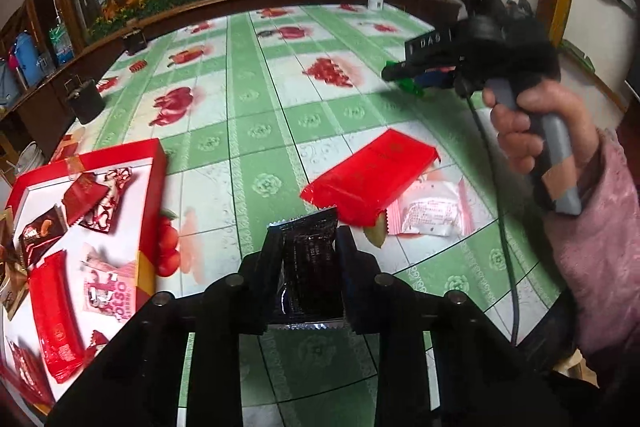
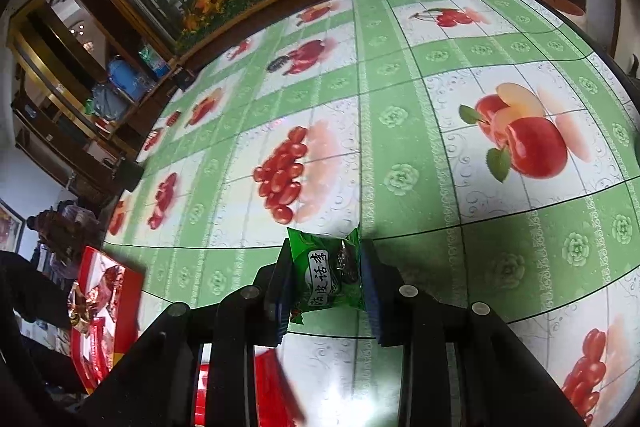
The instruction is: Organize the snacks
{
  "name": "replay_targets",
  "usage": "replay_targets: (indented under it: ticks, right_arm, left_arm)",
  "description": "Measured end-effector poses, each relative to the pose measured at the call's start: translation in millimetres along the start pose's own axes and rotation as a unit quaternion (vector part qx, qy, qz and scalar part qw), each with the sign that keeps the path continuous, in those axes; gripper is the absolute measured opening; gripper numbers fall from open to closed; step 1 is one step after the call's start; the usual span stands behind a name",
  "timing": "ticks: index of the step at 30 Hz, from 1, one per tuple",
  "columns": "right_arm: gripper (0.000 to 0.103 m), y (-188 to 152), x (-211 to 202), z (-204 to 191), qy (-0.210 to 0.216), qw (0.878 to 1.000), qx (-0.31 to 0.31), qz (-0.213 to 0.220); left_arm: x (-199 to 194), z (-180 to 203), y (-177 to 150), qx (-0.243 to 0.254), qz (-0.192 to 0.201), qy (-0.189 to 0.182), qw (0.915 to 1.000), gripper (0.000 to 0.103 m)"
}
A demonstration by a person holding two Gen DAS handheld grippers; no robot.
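Two tools loaded: left tool (image 1: 307, 239) clamps a black packet (image 1: 308, 267), right tool (image 2: 325, 267) pinches a green plum packet (image 2: 326, 273) above the desk (image 2: 400, 147). Carry each over the red box (image 1: 154, 163), lower left of frame, go low, release into a free spot, not on other wrappers.

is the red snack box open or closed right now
Open. The left wrist view shows the red box with no lid over it, its white inside exposed and several wrapped snacks lying loose in it, among them a long red packet.
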State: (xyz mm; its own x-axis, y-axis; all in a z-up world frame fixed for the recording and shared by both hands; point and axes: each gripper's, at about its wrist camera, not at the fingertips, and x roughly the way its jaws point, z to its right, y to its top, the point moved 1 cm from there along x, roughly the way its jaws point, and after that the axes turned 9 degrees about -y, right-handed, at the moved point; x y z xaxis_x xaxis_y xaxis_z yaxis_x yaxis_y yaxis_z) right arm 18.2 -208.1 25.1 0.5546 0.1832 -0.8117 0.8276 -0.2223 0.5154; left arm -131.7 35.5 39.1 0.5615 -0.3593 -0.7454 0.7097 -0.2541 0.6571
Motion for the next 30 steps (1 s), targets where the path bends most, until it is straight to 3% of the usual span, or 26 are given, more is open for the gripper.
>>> replay_targets:
  ticks: [11, 13, 15, 16, 19, 23, 28, 30]
  right_arm:
    - [0.031, 0, 1, 2, -0.005, 1.000, 0.010, 0.003]
    - [0.031, 0, 0, 1, -0.004, 1.000, 0.009, 0.004]
    - [0.031, 0, 0, 1, -0.004, 1.000, 0.010, 0.003]
    - [0.031, 0, 0, 1, -0.002, 1.000, 0.010, 0.003]
    - [0.031, 1, -1, 1, -0.001, 1.000, 0.010, 0.004]
    - [0.031, 0, -1, 1, -0.004, 1.000, 0.008, 0.004]
    - [0.031, 0, 0, 2, -0.006, 1.000, 0.009, 0.003]
    - [0.031, 0, 0, 1, -0.008, 1.000, 0.009, 0.004]
  left_arm:
    - [7, -6, -8, -0.022, -0.015, -0.003, 0.9996, 0.025]
    - [11, -6, -6, -0.022, -0.021, -0.001, 0.9995, 0.031]
    - [16, -5, -7, -0.017, -0.026, 0.009, 0.9995, 0.053]
    - [18, -5, -7, -0.016, -0.027, 0.015, 0.9994, 0.058]
    - [25, -4, -9, -0.005, -0.034, 0.021, 0.9992, 0.062]
    - [34, -2, -13, 0.006, -0.044, 0.017, 0.9988, 0.081]
    - [35, -8, -12, -0.010, -0.049, -0.005, 0.9987, 0.081]
    - [34, -9, -11, -0.012, -0.043, -0.005, 0.9990, 0.066]
